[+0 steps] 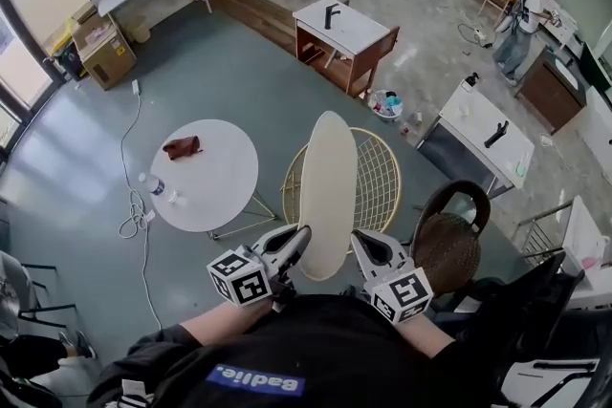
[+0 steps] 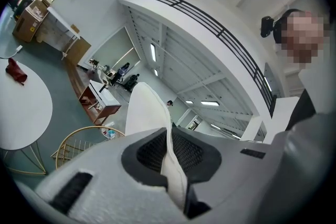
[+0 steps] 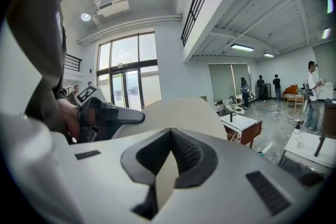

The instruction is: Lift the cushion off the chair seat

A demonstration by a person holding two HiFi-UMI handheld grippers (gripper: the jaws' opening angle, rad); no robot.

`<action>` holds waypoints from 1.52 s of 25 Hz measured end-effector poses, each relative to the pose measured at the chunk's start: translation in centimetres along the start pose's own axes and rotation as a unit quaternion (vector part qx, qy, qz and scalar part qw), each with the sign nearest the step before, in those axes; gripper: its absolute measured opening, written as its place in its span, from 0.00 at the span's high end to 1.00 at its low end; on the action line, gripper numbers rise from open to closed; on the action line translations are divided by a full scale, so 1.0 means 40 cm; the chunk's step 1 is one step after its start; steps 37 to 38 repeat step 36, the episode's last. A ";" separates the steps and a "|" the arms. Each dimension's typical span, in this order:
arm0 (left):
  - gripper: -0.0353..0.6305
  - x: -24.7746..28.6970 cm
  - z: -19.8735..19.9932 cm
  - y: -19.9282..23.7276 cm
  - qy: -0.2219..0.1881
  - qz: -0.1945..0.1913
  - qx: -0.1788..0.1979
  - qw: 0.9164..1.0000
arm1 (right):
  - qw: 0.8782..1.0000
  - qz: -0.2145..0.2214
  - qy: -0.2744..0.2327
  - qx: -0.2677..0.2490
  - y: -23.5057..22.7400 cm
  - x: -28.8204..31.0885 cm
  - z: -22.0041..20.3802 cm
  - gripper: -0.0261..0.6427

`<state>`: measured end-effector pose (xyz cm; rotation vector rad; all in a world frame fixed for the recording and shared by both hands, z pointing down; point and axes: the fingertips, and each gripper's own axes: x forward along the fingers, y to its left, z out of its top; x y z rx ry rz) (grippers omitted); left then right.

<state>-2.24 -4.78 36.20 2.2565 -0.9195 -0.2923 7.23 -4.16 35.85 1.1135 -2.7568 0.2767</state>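
A round cream cushion hangs on edge, tilted nearly upright, above the gold wire chair. It is clear of the seat. My left gripper is shut on the cushion's near left rim, and my right gripper is shut on its near right rim. In the left gripper view the cushion runs up from between the closed jaws of the left gripper. The right gripper view shows the cushion as a pale disc beyond the right gripper, its edge pinched between the pads.
A round white table with a brown cloth and a water bottle stands left of the chair. A dark wicker chair is at the right. White desks and people stand farther back.
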 end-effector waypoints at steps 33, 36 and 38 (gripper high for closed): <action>0.88 0.000 -0.030 -0.070 0.020 -0.038 0.014 0.999 | 1.000 0.011 0.001 -0.011 0.044 -0.017 -0.001 0.92; 0.88 0.000 -0.025 -0.070 0.020 -0.039 0.015 0.999 | 1.000 0.012 0.003 -0.010 0.045 -0.013 0.002 0.92; 0.88 0.000 -0.025 -0.070 0.020 -0.039 0.015 0.999 | 1.000 0.012 0.003 -0.010 0.045 -0.013 0.002 0.92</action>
